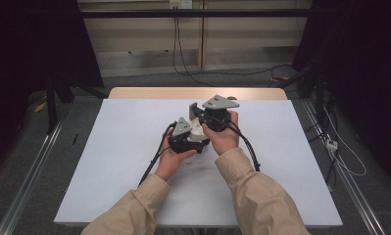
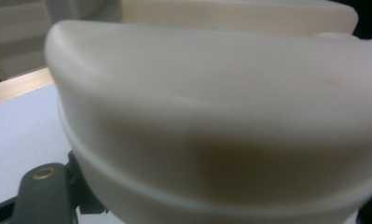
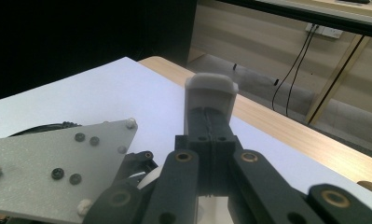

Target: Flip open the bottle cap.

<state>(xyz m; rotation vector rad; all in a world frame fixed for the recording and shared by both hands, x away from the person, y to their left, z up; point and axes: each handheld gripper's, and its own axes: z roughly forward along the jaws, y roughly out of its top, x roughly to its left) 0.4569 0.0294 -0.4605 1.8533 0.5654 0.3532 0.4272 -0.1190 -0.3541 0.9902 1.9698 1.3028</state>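
Tongs mid-sheet, cream piece held, edges well apart

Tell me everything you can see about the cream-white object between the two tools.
The cream-white object looks like smooth, matte plastic with rounded edges and a thin raised seam around its body. It sits very close to the left tool's camera, partly blurred, so its whole shape cannot be told. In the high view it shows as a pale piece between the left tool and the right tool, above the white table cover. The left tool appears to grip it.
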